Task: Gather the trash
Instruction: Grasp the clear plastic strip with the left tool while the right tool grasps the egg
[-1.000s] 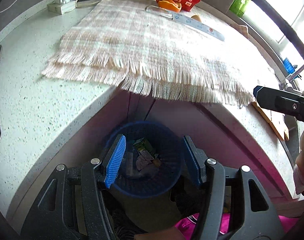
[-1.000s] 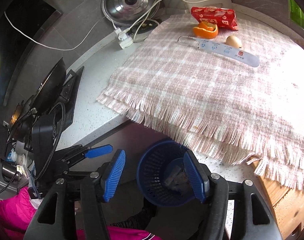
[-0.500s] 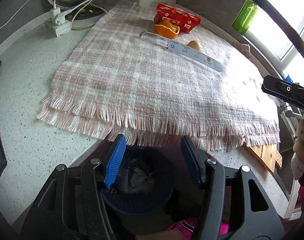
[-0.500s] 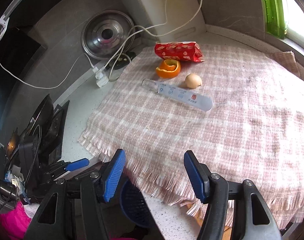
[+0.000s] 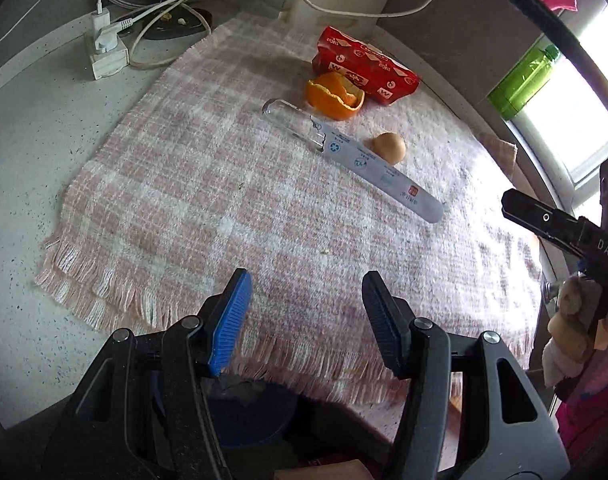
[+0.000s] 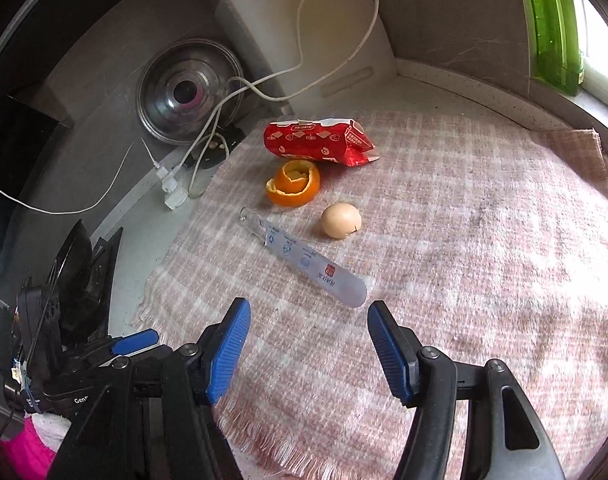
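Observation:
On the pink plaid cloth (image 5: 224, 184) (image 6: 464, 240) lie a red snack wrapper (image 5: 364, 66) (image 6: 316, 142), an orange peel (image 5: 335, 96) (image 6: 294, 183), an eggshell (image 5: 389, 146) (image 6: 341, 220) and a long clear plastic package (image 5: 356, 160) (image 6: 304, 258). My left gripper (image 5: 304, 320) is open and empty over the cloth's near fringe. My right gripper (image 6: 308, 350) is open and empty, just short of the package's near end. The blue trash basket (image 5: 248, 416) shows below the counter edge, mostly hidden behind the left gripper.
A power strip (image 5: 104, 50) (image 6: 172, 188) with white cables lies at the counter's back left beside a steel pot lid (image 6: 190, 90). A green bottle (image 5: 522, 80) (image 6: 552, 20) stands on the window sill. The other gripper shows at the right edge in the left wrist view (image 5: 560, 232).
Both grippers have risen from the blue basket below the counter and moved forward over the cloth. The trash items are now closer in both views. Both stay open.

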`<state>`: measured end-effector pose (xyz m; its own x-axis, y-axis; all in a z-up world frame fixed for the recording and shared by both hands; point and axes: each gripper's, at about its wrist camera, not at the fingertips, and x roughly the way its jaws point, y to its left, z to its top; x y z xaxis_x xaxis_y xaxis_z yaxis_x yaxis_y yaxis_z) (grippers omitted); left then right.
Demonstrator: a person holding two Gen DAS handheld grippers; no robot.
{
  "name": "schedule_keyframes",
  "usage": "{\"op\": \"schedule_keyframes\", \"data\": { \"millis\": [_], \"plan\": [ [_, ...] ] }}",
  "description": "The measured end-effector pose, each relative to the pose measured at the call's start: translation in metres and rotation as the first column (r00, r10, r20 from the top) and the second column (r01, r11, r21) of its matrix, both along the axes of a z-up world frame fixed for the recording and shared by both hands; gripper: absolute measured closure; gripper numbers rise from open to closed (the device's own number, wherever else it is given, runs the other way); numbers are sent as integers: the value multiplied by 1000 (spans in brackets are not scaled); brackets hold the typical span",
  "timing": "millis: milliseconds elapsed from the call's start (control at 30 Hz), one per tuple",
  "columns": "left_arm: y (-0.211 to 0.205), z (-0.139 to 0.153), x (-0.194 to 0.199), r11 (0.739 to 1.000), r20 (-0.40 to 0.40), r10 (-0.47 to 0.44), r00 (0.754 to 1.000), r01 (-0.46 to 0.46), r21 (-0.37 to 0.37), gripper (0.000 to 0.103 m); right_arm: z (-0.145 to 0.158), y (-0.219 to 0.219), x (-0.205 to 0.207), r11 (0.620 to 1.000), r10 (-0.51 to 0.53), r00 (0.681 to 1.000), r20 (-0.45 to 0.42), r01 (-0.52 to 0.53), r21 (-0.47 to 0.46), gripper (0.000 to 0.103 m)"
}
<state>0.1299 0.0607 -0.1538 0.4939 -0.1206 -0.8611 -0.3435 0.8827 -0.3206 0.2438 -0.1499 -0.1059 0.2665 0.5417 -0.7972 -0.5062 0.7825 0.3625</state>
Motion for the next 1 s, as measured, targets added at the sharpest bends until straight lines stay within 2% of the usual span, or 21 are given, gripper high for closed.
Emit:
{"op": "schedule_keyframes", "data": {
  "millis": [200,300,400,500,667,900,1000],
  "plan": [
    [-4,-7,50,993,-48,66,997,-70,-94,44,-7,6,38,999,33,999,-20,-33,-6,39],
    [-3,-15,76,977,-81,96,992,-110,-182,44,-13,8,55,999,44,998,-44,-44,4,39],
    [-1,-23,96,958,-117,160,980,-183,-220,44,-19,9,69,999,42,997,-58,-42,-3,39],
    [1,-30,114,948,-148,214,965,-242,-205,44,-24,7,79,999,42,997,-61,-42,-4,39],
    [2,-37,140,940,-180,297,938,-320,-118,44,-29,0,91,999,32,997,-70,-32,4,39],
    [-7,-43,167,952,-208,289,935,-303,-41,44,-35,-10,103,1000,20,997,-81,-19,14,39],
    [-11,-52,174,955,-234,278,932,-293,-33,44,-37,-9,107,1000,22,996,-86,-20,19,39]
  ]
}}
